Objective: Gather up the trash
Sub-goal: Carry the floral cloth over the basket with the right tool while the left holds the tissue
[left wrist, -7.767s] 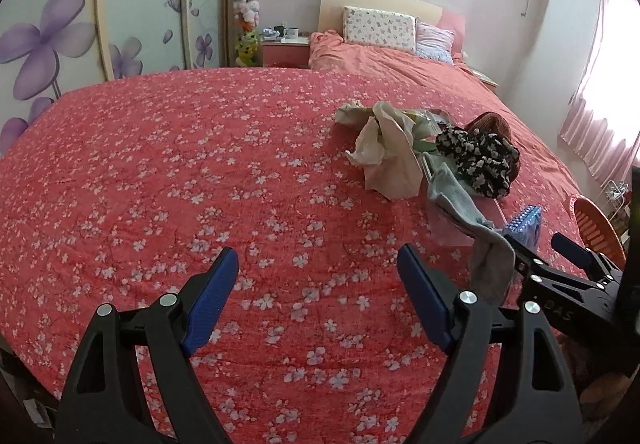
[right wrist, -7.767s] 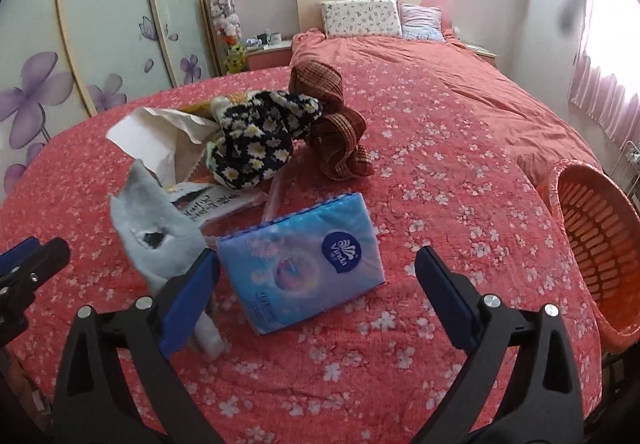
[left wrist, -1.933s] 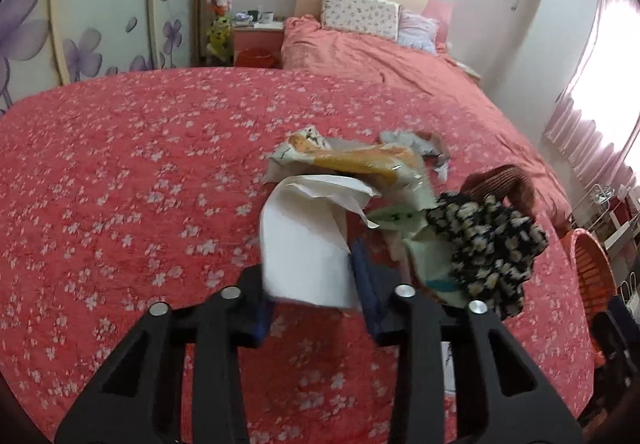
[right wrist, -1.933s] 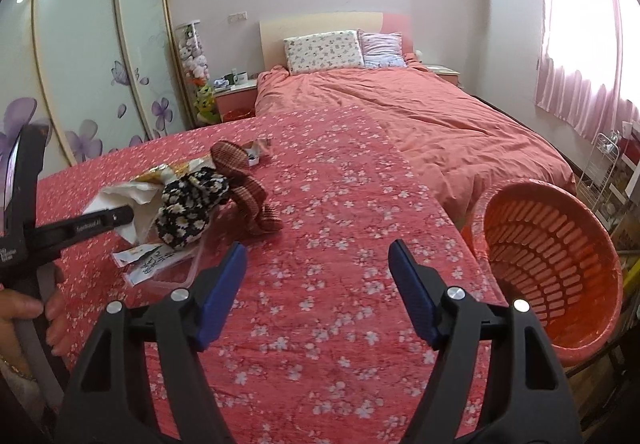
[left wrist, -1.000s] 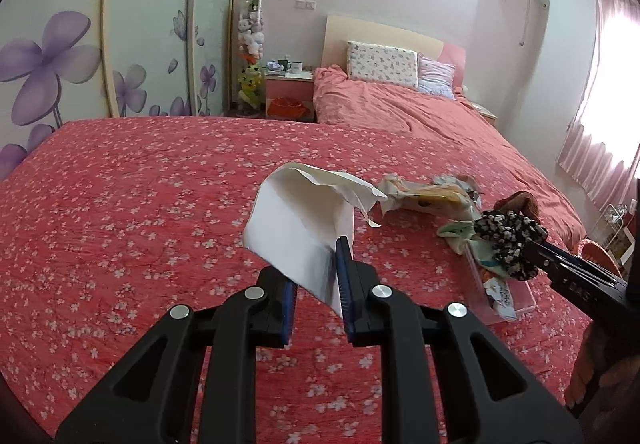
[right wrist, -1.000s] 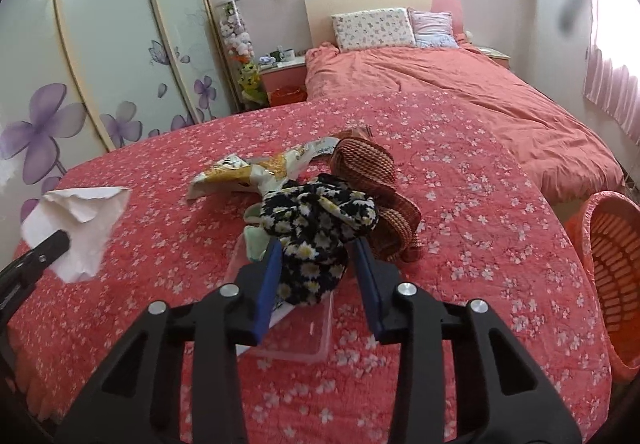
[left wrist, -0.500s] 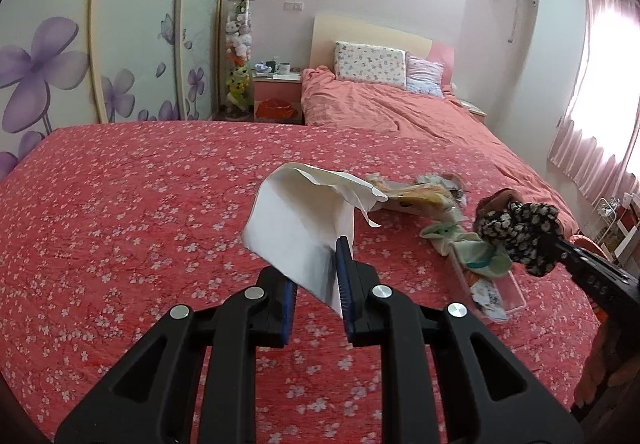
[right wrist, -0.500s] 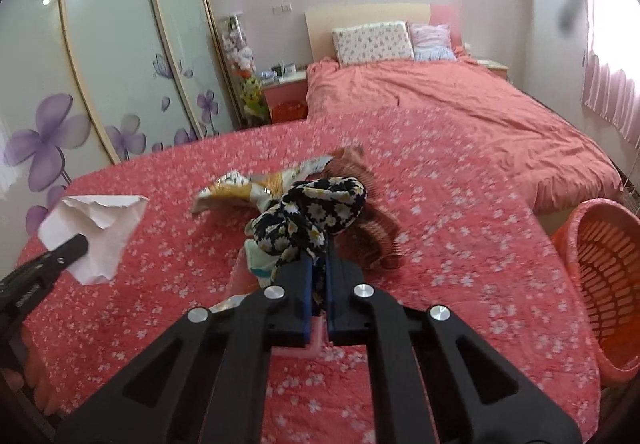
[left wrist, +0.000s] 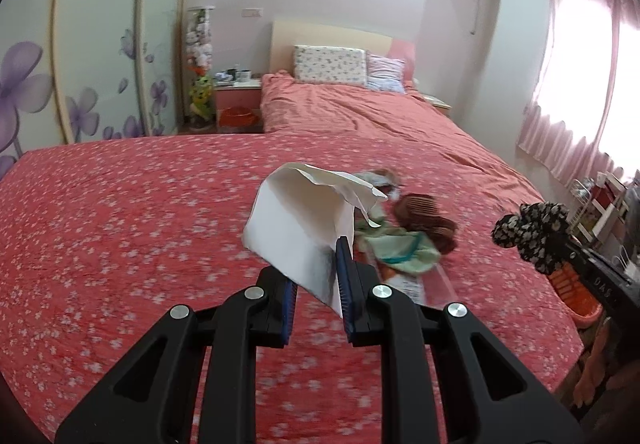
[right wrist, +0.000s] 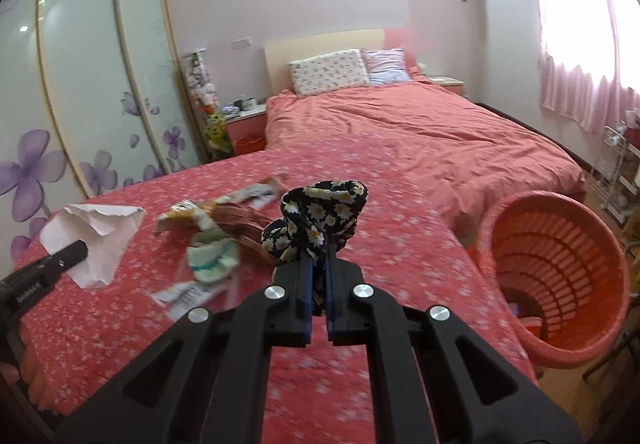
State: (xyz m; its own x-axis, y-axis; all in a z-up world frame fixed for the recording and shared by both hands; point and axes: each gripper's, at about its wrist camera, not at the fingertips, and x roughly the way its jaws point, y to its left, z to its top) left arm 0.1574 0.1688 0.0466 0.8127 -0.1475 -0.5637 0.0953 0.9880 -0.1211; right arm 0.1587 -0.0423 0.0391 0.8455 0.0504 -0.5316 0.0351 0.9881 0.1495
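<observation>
My left gripper (left wrist: 316, 284) is shut on a crumpled white paper (left wrist: 300, 228), held above the red flowered bedspread (left wrist: 120, 224). My right gripper (right wrist: 316, 280) is shut on a black cloth with a daisy print (right wrist: 324, 215), lifted clear of the pile. From the left wrist view the same daisy cloth (left wrist: 532, 232) hangs at the right, above the orange basket (left wrist: 576, 292). In the right wrist view the white paper (right wrist: 96, 240) shows at the left and the orange basket (right wrist: 560, 264) stands on the floor at the right.
A pile stays on the bedspread: a brown plaid cloth (left wrist: 424, 215), a pale green cloth (left wrist: 396, 248), a wrapper (right wrist: 188, 213) and printed papers (right wrist: 184, 294). A made bed with pillows (right wrist: 328, 77) lies beyond. Sliding wardrobe doors (right wrist: 80, 83) line the left.
The right jaws closed on the daisy cloth and lifted it off the pile toward the right. The left gripper kept the paper and also swung to the right.
</observation>
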